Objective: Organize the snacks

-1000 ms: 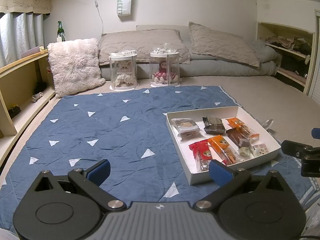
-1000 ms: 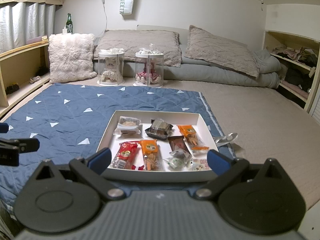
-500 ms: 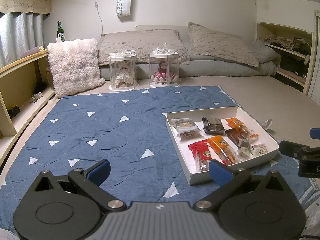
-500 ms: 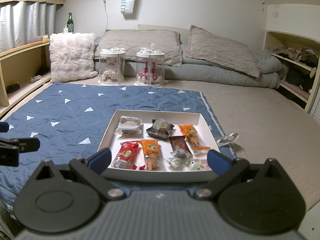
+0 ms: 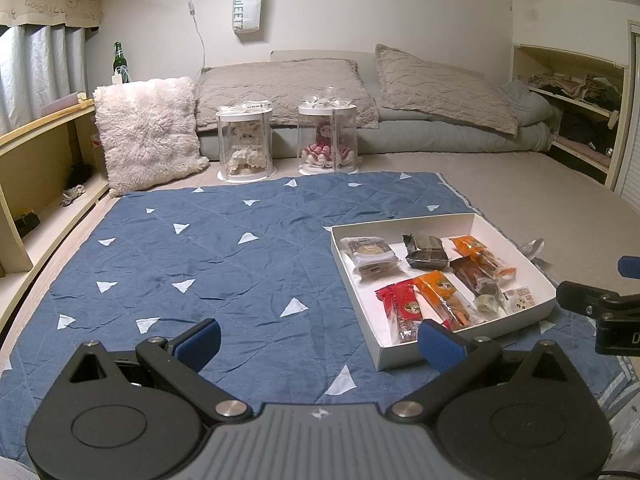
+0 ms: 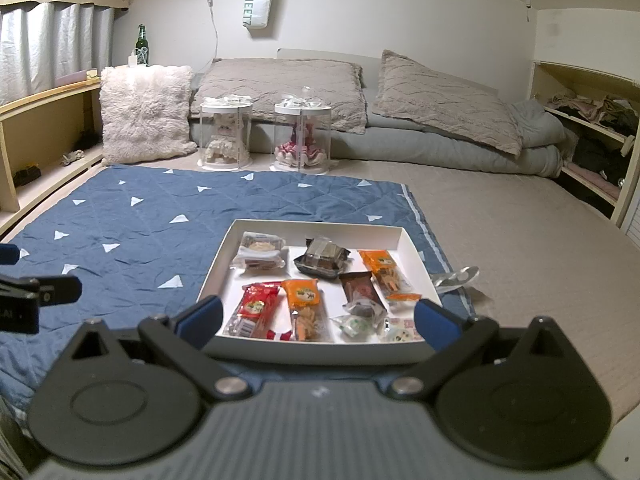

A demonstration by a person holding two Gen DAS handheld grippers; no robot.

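A white shallow box sits on a blue quilted mat and holds several wrapped snacks: a red pack, orange packs, a dark pack, a pale pack. My right gripper is open and empty, just in front of the box's near edge. My left gripper is open and empty, over the mat to the left of the box. Part of the right gripper shows at the left wrist view's right edge.
A crumpled clear wrapper lies right of the box at the mat's edge. Two clear cylinder cases with dolls, a fluffy cushion and a low mattress with pillows stand behind. Wooden shelves line the left side.
Both views have shifted very slightly. The box and snacks lie as before, and both grippers stay open and empty.
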